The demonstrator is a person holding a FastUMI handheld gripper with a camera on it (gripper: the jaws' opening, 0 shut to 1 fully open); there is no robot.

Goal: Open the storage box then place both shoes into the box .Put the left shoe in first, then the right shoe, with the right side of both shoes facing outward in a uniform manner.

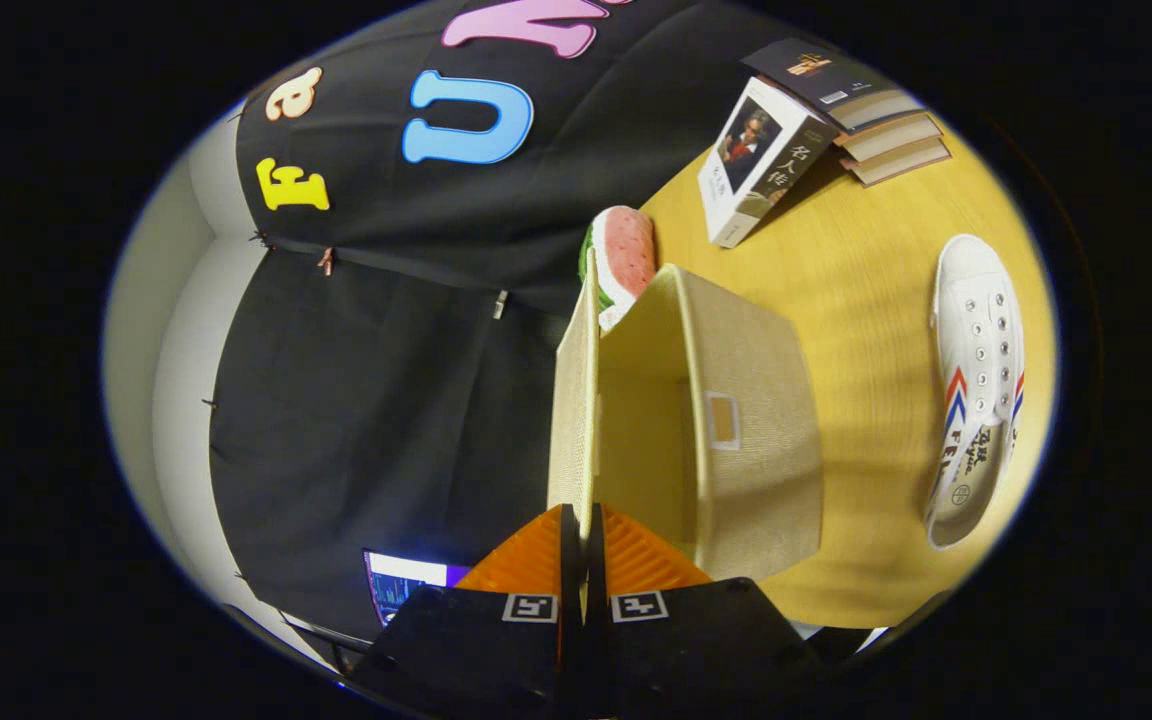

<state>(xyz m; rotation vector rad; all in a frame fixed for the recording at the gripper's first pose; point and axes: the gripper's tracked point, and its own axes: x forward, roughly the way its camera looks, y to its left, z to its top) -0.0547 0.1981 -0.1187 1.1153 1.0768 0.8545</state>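
Gripper (582, 520) clamped on storage box lid (576, 400) edge, box (736, 440) open, white shoe (976, 390) well apart on table (866, 300).

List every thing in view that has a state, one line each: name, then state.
Gripper: shut on the lid, both fingers pinching its edge.
Lid: lifted, swung up off the box.
Box: open, inside looks empty.
Shoe: on the table beside the box, not yet packed.
White book: leaning against the stack.
Stack of books: lying flat, closed.
Watermelon slice: behind the box.
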